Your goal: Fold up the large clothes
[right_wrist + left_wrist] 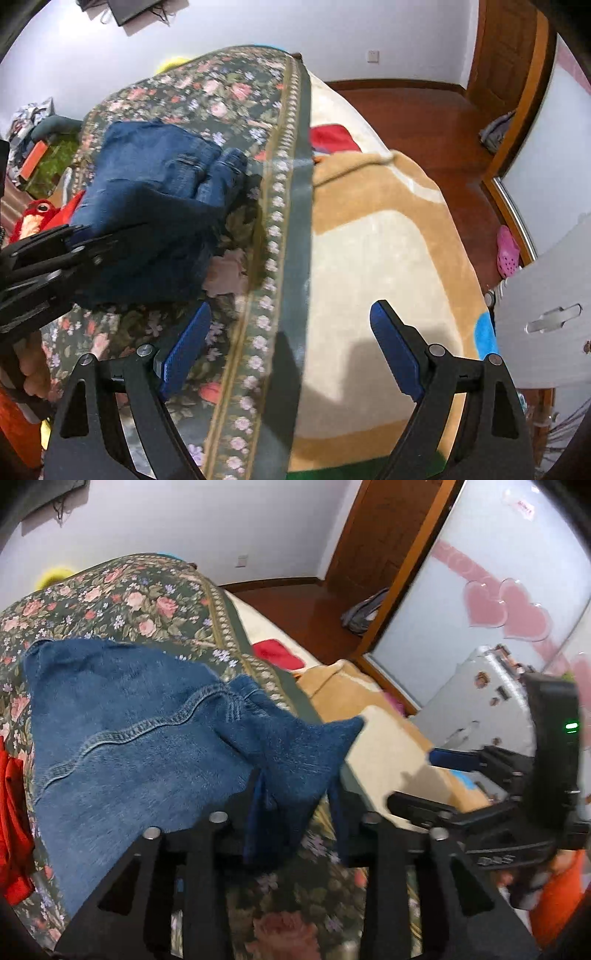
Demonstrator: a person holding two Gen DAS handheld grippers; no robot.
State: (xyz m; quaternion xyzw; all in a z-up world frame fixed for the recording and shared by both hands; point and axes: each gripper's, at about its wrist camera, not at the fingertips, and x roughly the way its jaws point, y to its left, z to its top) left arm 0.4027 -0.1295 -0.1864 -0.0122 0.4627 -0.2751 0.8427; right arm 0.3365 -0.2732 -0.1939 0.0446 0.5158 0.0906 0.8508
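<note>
Blue denim jeans [122,731] lie on a floral bedspread [122,598]. My left gripper [295,805] is shut on a corner of the jeans and lifts that part off the bed. In the right wrist view the jeans [155,184] are bunched at the left, with the left gripper [70,243] clamped on them. My right gripper [291,350] is open and empty, above the border of the bedspread [273,229] and the tan blanket [369,251]. It shows at the right of the left wrist view [443,786].
Red cloth [13,812] lies at the bed's left side. A red item [332,136] lies on the tan blanket. A red plush toy [33,218] sits at far left. Beyond the bed are wooden floor [424,118], a door, a mirrored wardrobe and a grey case [546,314].
</note>
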